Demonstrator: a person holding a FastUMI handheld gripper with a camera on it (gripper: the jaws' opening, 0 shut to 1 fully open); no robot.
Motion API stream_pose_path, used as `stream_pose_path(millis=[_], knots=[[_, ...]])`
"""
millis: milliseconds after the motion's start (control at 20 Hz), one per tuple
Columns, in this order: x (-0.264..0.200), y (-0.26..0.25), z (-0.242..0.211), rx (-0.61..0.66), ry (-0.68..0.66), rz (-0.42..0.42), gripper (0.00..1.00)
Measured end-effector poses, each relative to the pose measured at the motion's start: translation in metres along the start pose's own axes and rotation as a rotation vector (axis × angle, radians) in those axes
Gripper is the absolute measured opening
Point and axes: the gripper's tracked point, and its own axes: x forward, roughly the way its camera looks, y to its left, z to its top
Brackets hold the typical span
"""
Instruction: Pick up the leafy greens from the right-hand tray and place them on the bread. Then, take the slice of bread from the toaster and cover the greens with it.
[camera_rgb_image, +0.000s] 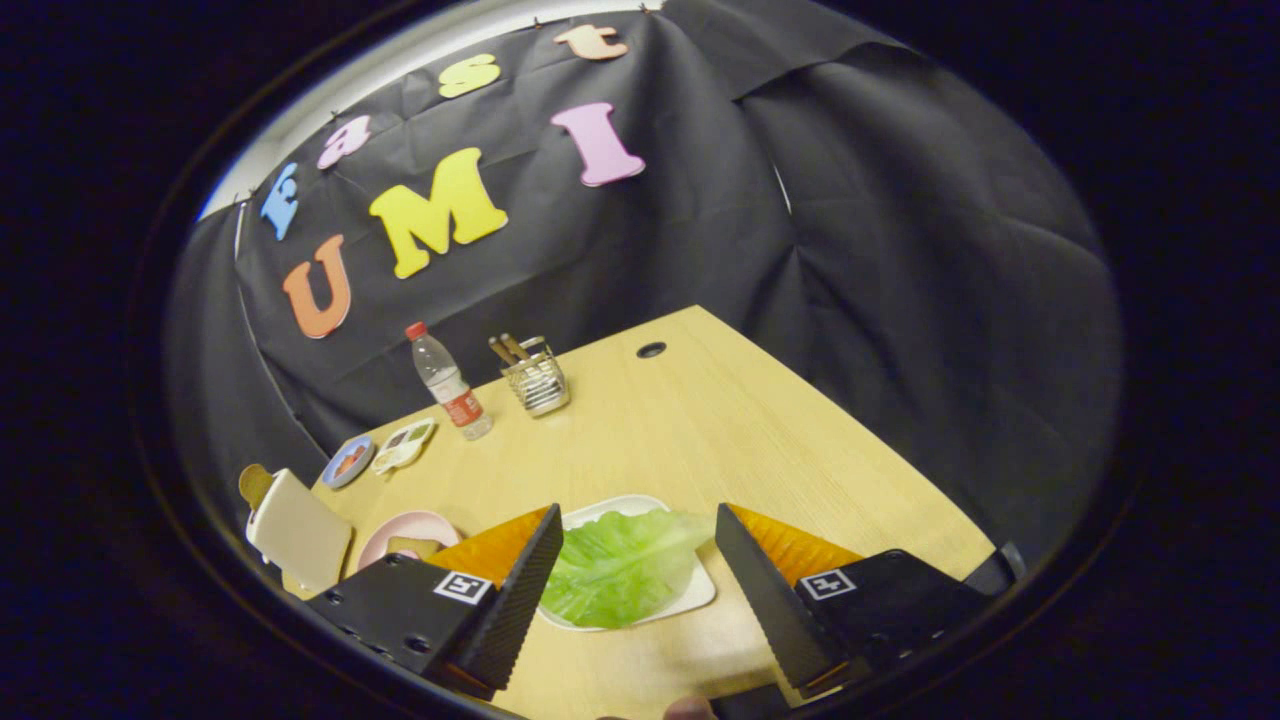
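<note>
Gripper: the gripper hangs above the table with its two black ribbed fingers spread wide, holding nothing — each carries a small square black-and-white marker.
Leafy greens: pale green leafy greens lie between the fingers, on a white tray.
Table: light wooden table.
Bread: a slice on a pink plate, just beyond the left finger.
Toaster: cream toaster, beside the plate, a slice standing in it.
Writing: the water bottle has a red label — too small to read.
Far side: wire holder and two small dishes.
</note>
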Motion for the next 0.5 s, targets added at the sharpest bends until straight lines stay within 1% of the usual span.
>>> stream_pose_path(millis=[250,350,500], knots=[[0.023,-0.012,-0.013,0.060,0.050,-0.036,0.95],[0.029,-0.019,-0.016,0.092,0.069,-0.044,0.91],[0.040,-0.023,-0.021,0.143,0.086,-0.052,0.92]])
